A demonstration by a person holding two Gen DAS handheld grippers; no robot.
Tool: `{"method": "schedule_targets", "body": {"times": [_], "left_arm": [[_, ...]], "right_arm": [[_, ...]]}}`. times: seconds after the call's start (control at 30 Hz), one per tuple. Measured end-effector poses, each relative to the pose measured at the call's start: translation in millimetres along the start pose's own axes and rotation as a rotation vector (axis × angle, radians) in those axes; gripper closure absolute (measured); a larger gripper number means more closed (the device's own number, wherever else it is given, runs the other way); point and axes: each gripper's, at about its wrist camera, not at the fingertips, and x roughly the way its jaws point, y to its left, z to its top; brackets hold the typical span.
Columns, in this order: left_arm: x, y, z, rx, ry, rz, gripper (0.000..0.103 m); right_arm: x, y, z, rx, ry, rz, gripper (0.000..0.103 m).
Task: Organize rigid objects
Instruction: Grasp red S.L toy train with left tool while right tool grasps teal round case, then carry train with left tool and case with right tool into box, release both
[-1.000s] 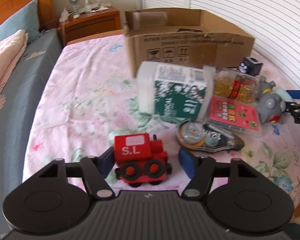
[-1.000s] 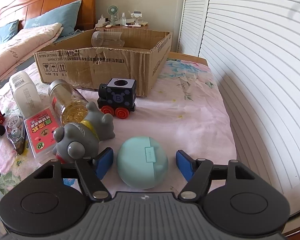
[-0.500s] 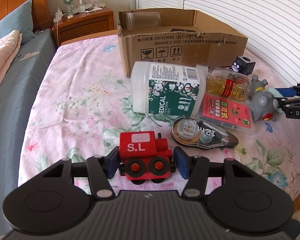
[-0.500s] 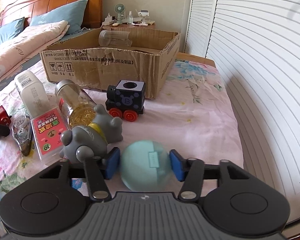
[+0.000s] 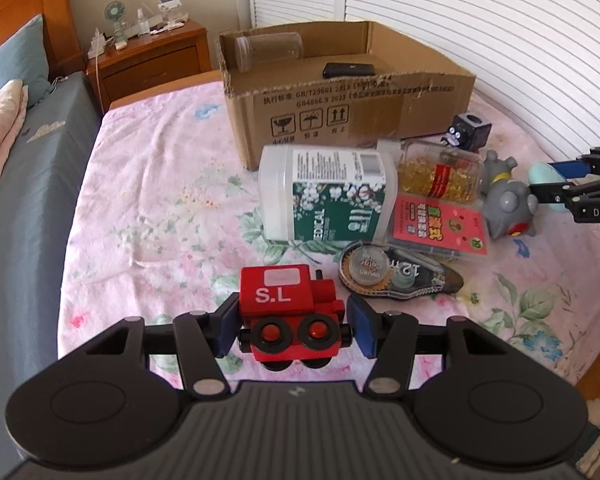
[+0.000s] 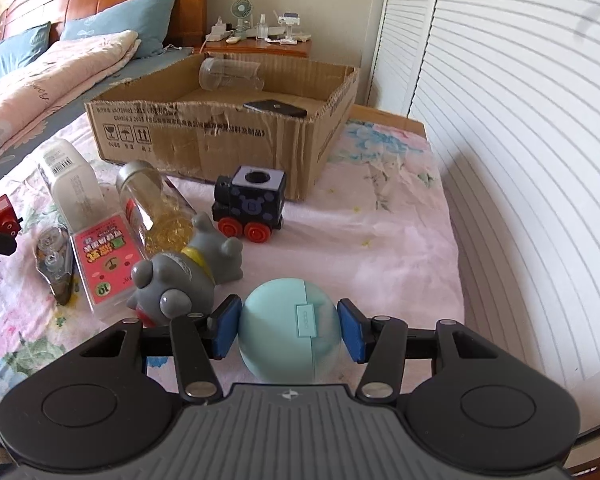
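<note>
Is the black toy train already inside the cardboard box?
No, the black toy train stands on the flowery sheet just outside the cardboard box, in front of its near corner.

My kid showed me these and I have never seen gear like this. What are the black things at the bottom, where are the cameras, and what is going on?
No robot here: a person holds a two-finger gripper in each hand, and a wide-angle camera on each looks forward along its fingers. The black shape at the bottom of each picture is the gripper itself.

In the left-hand view, the left gripper is shut on a red toy train. In the right-hand view, the right gripper is shut on a pale green round case.

Both have just been closing. On the flowered bedspread lie a white bottle, a jar of yellow capsules, a grey toy, a black toy train and a tape dispenser. Behind stands an open cardboard box.
</note>
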Motion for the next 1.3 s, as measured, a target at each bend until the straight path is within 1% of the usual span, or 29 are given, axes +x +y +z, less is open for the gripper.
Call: {"method": "schedule_targets", "body": {"times": [0.17,0.33,0.43,0.53,0.67,0.73,0.9,1.0,1.1,1.2,1.27,1.3], "left_arm": [[-10.7,0.1,14.5,0.041,-0.011,-0.016,0.048],[-20.4,1.6,41.0,0.072,-0.057,-0.009,0.048],[-23.5,4.7,64.9,0.074,-0.102,-0.01,0.048],[-23.1,5.2,91.2,0.097,-0.141,-0.012,0.048],[-11.8,4.0,128.0,0.124,-0.188,0.02,0.048],[-3.7,3.9,145.0,0.131,-0.199,0.019,0.048],[18.1,3.3,174.9,0.132,-0.205,0.024,0.048],[31.7,3.3,183.5,0.13,-0.188,0.014,0.048],[51.2,5.6,189.4,0.124,-0.164,0.037,0.048],[68.0,11.8,193.5,0.084,-0.147,0.048,0.047],[73.8,16.3,195.3,0.052,-0.171,0.064,0.044],[75.8,17.9,196.3,0.045,-0.182,0.069,0.028]], "right_arm": [[-12.1,-0.2,11.3,-0.025,-0.014,0.02,0.045],[-23.8,1.7,30.0,-0.066,-0.053,0.032,0.045],[-29.3,2.7,44.2,-0.09,-0.081,0.039,0.045],[-34.2,3.3,59.2,-0.102,-0.109,0.054,0.045],[-37.1,4.8,81.3,-0.122,-0.148,0.063,0.045],[-36.9,5.5,92.7,-0.127,-0.163,0.064,0.045],[-32.3,10.7,115.8,-0.146,-0.183,0.067,0.045],[-27.9,13.7,126.1,-0.158,-0.183,0.073,0.045],[-21.0,15.4,137.0,-0.157,-0.18,0.082,0.045],[-14.3,16.9,147.7,-0.15,-0.178,0.094,0.045],[-9.2,18.0,152.7,-0.153,-0.176,0.093,0.045],[-6.2,18.4,155.3,-0.153,-0.174,0.093,0.045]]}}
